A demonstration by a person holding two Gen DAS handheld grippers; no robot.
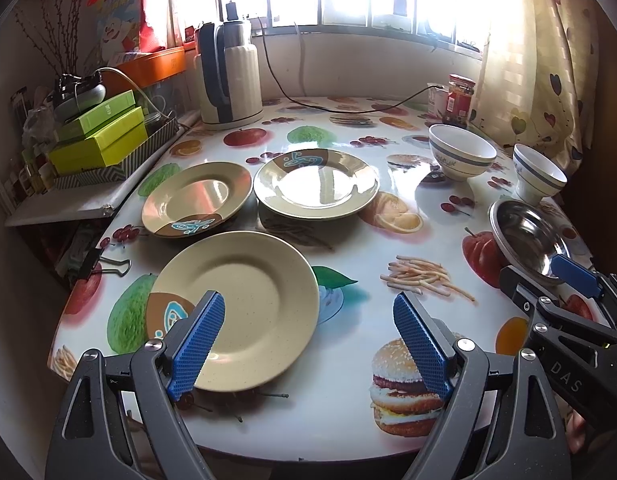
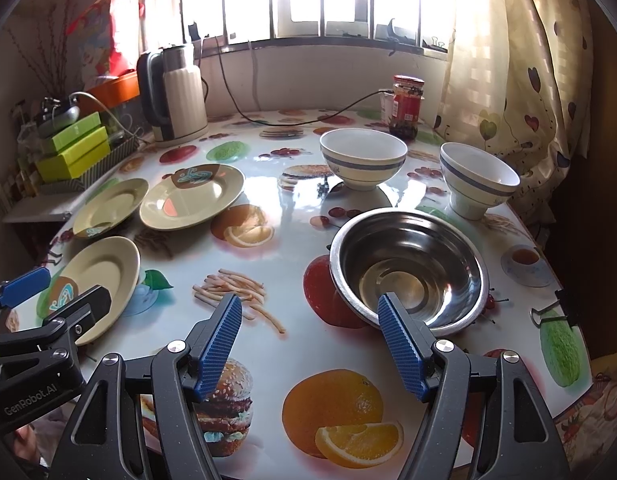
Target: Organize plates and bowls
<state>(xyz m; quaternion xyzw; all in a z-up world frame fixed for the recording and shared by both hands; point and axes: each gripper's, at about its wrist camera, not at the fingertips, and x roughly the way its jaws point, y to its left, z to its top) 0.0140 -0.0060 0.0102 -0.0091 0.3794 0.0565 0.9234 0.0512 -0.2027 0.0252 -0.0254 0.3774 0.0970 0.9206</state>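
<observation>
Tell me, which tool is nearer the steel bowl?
Right. The right tool hangs open at the steel bowl's near rim; the left tool hangs open over the nearest plate, well aside.

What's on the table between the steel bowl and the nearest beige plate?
Nothing solid: bare fruit-print tablecloth separates the steel bowl and beige plate, in the right wrist view.

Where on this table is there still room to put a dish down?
The widest free patch runs down the middle, between the nearest beige plate and the steel bowl. More room lies behind, before the cream kettle. The three plates crowd one side, the two white bowls the other.
</observation>
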